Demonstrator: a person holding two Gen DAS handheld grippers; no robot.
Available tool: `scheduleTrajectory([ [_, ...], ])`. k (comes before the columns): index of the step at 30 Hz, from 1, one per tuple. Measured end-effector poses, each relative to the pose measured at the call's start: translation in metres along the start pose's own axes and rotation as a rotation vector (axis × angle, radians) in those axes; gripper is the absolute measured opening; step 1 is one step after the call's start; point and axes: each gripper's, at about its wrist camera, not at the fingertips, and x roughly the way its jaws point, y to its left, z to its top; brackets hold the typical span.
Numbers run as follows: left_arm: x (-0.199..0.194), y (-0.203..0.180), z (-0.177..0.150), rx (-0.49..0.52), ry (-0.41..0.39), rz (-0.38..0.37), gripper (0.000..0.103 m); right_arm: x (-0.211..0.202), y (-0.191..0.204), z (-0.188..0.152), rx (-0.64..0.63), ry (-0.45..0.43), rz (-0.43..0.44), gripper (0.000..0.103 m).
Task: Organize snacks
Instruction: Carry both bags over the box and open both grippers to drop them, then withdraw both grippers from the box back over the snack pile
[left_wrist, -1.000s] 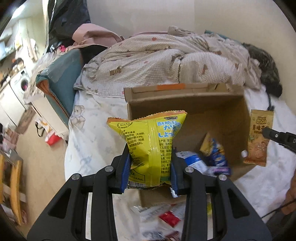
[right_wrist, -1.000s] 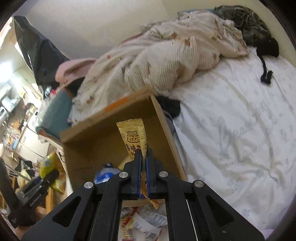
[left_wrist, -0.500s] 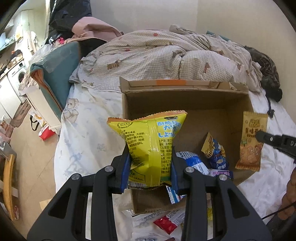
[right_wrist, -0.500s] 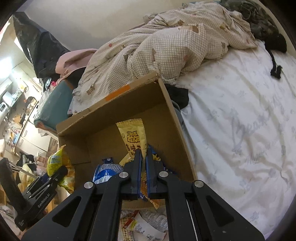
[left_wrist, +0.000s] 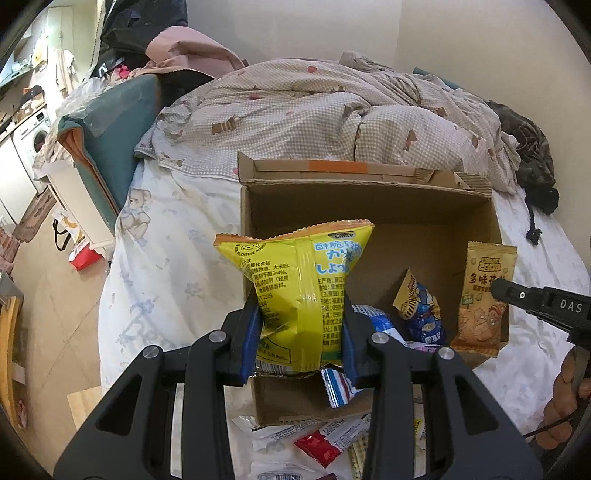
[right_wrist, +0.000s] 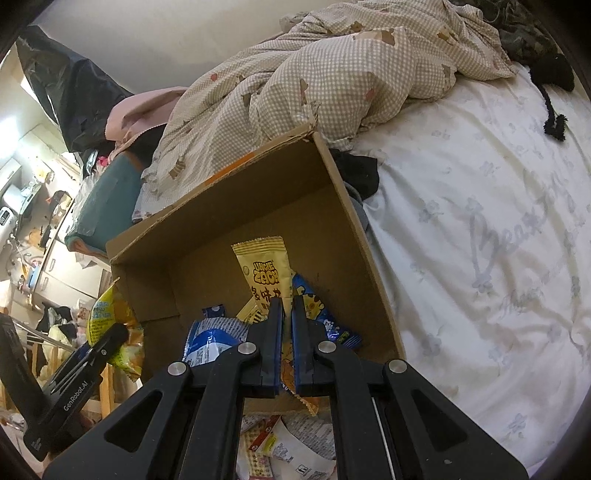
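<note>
My left gripper (left_wrist: 301, 310) is shut on a puffy yellow snack bag (left_wrist: 299, 288) and holds it upright over the near left part of an open cardboard box (left_wrist: 362, 206) on the bed. My right gripper (right_wrist: 286, 306) is shut on a slim tan Uncle Zach packet (right_wrist: 266, 273), held upright over the box's right side; that packet also shows in the left wrist view (left_wrist: 484, 299). Blue-and-white snack packs (right_wrist: 214, 339) lie in the box bottom. The left gripper and yellow bag show at the left of the right wrist view (right_wrist: 110, 332).
Loose snack packets (left_wrist: 325, 439) lie on the sheet in front of the box. A checked duvet (left_wrist: 332, 118) is bunched behind it. White sheet (right_wrist: 480, 240) spreads to the right. The bed's left edge drops to the floor (left_wrist: 48, 314).
Both grippers have moved forward with their packets, and the box now sits closer and lower in both views. The tan packet has come in over the box's right wall.
</note>
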Motion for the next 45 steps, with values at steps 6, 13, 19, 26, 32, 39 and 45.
scheduleTrajectory([
  [6,0.003,-0.003,0.000,0.021,0.014,0.001,0.034,0.003,-0.001,-0.002,0.008,0.007,-0.007,0.005],
  [13,-0.002,-0.007,0.003,0.037,0.011,-0.003,0.068,0.006,0.009,-0.003,-0.038,-0.003,-0.036,0.010],
  [19,-0.006,-0.007,0.004,0.015,0.028,-0.072,0.074,0.008,0.001,-0.002,0.003,0.012,-0.066,0.054],
  [26,-0.005,-0.011,0.001,0.036,0.022,-0.053,0.074,0.004,0.001,0.000,-0.001,-0.006,-0.078,0.059],
  [32,-0.018,-0.007,-0.004,0.024,-0.021,-0.075,0.074,-0.001,0.005,0.003,0.007,-0.010,-0.051,0.059],
  [39,-0.050,0.001,-0.006,0.017,-0.069,-0.092,0.074,-0.025,0.029,-0.010,-0.095,-0.053,-0.024,0.062],
  [45,-0.082,0.015,-0.017,-0.017,-0.108,-0.089,0.077,-0.055,0.043,-0.027,-0.158,-0.082,-0.015,0.073],
])
